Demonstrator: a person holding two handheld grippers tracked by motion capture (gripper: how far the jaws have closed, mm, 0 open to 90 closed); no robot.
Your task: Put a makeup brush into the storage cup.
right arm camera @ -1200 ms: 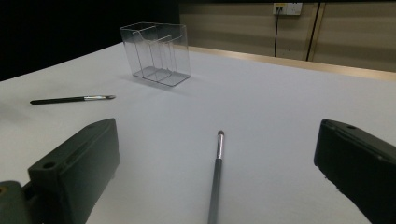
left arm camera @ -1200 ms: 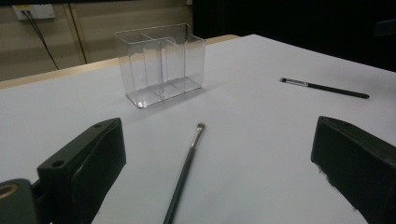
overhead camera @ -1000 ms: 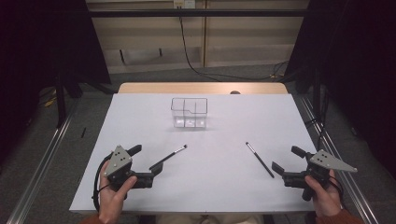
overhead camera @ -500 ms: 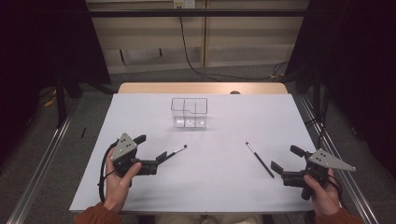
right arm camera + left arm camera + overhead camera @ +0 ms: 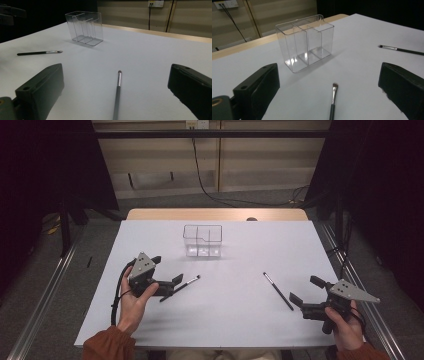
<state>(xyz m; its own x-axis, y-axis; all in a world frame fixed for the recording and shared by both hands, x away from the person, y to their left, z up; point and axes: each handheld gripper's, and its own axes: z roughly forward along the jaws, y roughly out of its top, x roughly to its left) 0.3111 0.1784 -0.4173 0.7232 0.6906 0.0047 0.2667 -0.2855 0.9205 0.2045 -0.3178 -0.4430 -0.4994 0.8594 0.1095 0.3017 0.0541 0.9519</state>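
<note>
Left hand-held gripper (image 5: 167, 271) is low over the counter (image 5: 240, 320), jaws spread wide and holding nothing. Right between those jaws lies a small brush (image 5: 332, 102); in the left gripper view its handle runs up from the bottom edge and the bristle tip points away toward the far side. Neither jaw is touching it, and there is open white surface on both sides of the handle. In the high view that same brush (image 5: 180, 287) sits just at the jaw tips, handle end nearest the hand.

Over to the right hand-held gripper (image 5: 306, 291): also wide open, also holding nothing. A second brush (image 5: 117, 93), dark handle with a silver collar, lies ahead of it and between its jaws in the right gripper view, tip pointing away. From above, this brush (image 5: 278, 290) lies just beside the gripper's jaw tips, apart from them, slanting off toward the middle of the counter.

Farther out, beyond both brushes, a clear plastic organizer (image 5: 202, 240) stands upright. In the left gripper view the organizer (image 5: 305, 46) shows its inner dividers and nothing inside them. It is well apart from the right gripper, nearer to the left one.
</note>
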